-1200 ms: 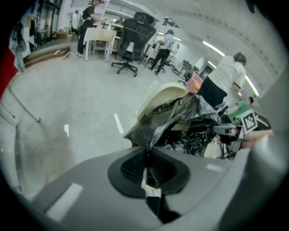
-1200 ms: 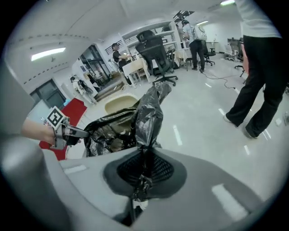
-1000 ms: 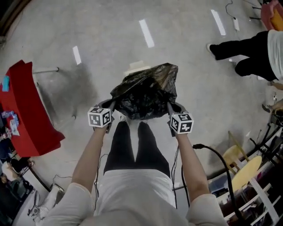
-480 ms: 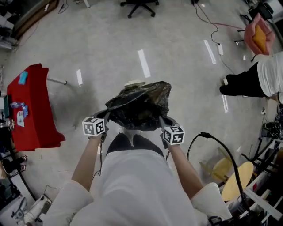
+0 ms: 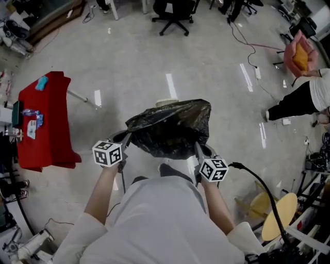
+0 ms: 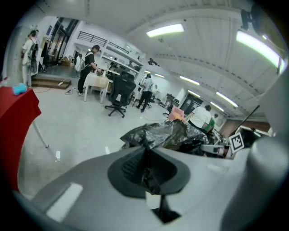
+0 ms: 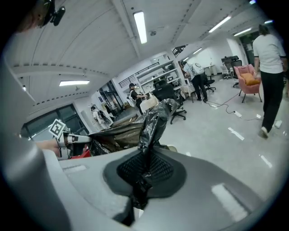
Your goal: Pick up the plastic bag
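- The plastic bag (image 5: pixel 172 129), black and crinkled, is hanging in the air in front of the person, stretched between the two grippers above the pale floor (image 5: pixel 129 62).
- The left gripper (image 5: pixel 125 138) is holding the bag's left edge. In the left gripper view its jaws are pressing together on a thin fold of the bag.
- The right gripper (image 5: pixel 199 150) is holding the bag's right edge. Its jaws are likewise pinching a twisted strip of the bag, which is rising from between the pads.
- A pale round object (image 5: pixel 166 102) is peeking out on the floor just beyond the bag's far edge.
- A red-covered table (image 5: pixel 49 124) is standing well off to the left, carrying a few small items.
- A black cable (image 5: pixel 260 188) is curving away near the right gripper.
- An office chair (image 5: pixel 172 13) is sitting far ahead, and a person (image 5: pixel 309 98) in a white top is standing at the right edge.
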The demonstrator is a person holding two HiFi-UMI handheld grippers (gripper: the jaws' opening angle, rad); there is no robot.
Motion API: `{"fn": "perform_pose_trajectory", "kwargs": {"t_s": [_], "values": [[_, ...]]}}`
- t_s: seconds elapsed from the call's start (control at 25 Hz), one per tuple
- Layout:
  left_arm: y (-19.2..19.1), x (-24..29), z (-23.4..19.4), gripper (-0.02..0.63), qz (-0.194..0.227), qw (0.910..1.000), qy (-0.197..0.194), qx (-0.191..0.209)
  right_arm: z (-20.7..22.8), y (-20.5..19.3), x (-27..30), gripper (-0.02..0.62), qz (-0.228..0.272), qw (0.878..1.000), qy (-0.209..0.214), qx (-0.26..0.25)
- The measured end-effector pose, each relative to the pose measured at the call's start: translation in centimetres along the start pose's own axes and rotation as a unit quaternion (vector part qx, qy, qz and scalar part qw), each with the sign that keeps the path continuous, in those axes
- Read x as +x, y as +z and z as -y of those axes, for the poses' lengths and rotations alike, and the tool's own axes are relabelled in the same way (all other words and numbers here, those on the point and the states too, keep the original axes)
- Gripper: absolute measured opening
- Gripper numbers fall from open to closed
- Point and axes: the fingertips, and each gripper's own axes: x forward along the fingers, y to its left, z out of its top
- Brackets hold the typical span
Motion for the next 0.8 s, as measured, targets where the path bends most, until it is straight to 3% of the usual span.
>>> {"fn": "perform_pose_trajectory", "kwargs": {"t_s": [0.12, 0.36, 0.8], "values": [[0.8, -3.5, 0.9, 0.006, 0.022, 0.9994, -0.007, 0.028, -2.6, 0.2, -2.4, 0.003, 0.023, 1.000, 0.001, 0.001], [-0.6, -10.2, 1.9, 0.006, 0.026, 0.9936, -0.010, 0.109, -8.3, -0.1, -8.2, 0.003, 0.074, 0.997, -0.007, 0.004], [-4.1, -20.1, 6.5, 0.006, 0.056, 0.9844, -0.043, 0.161, -15.7, -4.5, -18.3, 0.003, 0.148, 0.988, -0.041, -0.003]]}}
